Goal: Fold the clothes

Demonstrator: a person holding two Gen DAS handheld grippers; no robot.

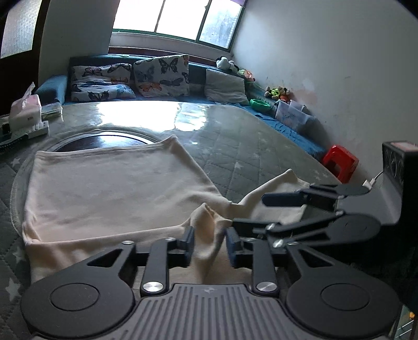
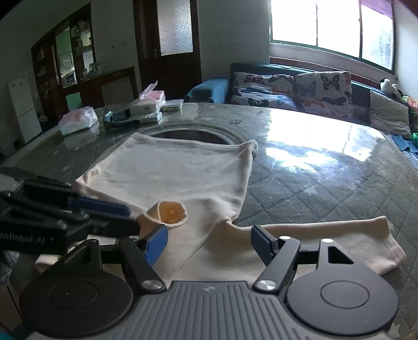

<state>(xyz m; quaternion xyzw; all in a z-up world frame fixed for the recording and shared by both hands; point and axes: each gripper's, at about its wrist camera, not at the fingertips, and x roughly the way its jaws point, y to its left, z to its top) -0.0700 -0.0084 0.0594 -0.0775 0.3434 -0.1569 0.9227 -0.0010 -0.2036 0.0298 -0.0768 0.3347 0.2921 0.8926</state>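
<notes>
- A cream long-sleeved top (image 1: 109, 188) lay spread flat on a round table (image 1: 261, 146) covered with a grey quilted, star-printed cloth under a glossy clear sheet; its hem end pointed away toward the sofa, and part of it lay over a dark round opening in the cover (image 1: 104, 138).
- The left gripper (image 1: 210, 247) had a raised fold of one sleeve (image 1: 206, 235) standing between its blue-padded fingers; the jaws stood narrow with cloth between them, but I could not tell whether the pads actually pressed it.
- In the right wrist view that same sleeve's cuff (image 2: 168, 213) stood up as an open ring, orange inside, just beside the left gripper's blue finger (image 2: 104, 206).
- The right gripper (image 2: 209, 245) hovered with its jaws wide apart over the top's near part, nothing between them.
- The other sleeve (image 2: 339, 240) lay stretched flat toward the right, on the table beside the right gripper.
- At the table's far left edge sat a tissue box (image 1: 24, 109), a plastic-wrapped packet (image 2: 78, 120) and a dark handset (image 2: 117, 119).
- Behind the table stood a blue sofa (image 1: 52, 87) with butterfly-print cushions (image 1: 162, 75) and a grey cushion (image 1: 226, 87), soft toys (image 1: 226, 62) along its back under a bright window (image 1: 177, 18).
- A red plastic stool (image 1: 339, 162) stood by the white wall.
</notes>
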